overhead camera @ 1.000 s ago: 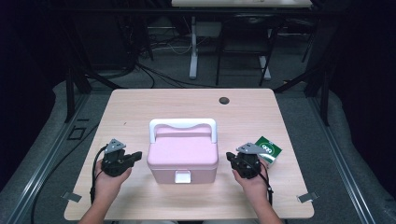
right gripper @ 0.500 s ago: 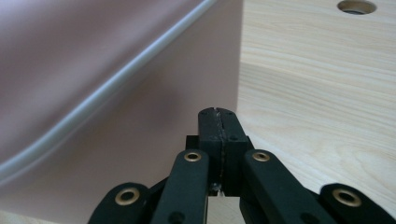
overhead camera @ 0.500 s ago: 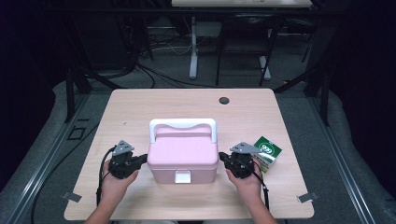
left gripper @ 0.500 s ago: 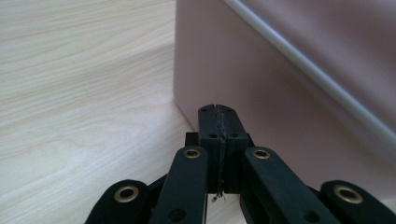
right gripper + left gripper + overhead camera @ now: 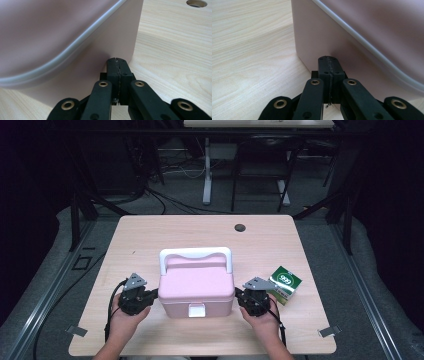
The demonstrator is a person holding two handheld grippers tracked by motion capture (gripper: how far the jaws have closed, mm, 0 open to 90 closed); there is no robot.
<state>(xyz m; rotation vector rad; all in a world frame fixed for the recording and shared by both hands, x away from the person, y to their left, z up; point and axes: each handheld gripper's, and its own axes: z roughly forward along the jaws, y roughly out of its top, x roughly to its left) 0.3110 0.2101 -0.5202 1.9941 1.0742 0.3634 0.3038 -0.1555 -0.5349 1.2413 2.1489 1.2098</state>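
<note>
Wood table (image 5: 150, 240): pink box (image 5: 196, 287) long axis L-R, latch toward person; both grippers' fingers closed, empty.

The high view looks forward and down from above the person's side of the bench (image 5: 150, 235), taking in its whole top from some distance. Each gripper view sits low, very near the pink box (image 5: 196, 287), facing one of its opposite side walls. All three views share this box and the bench surface.
</note>
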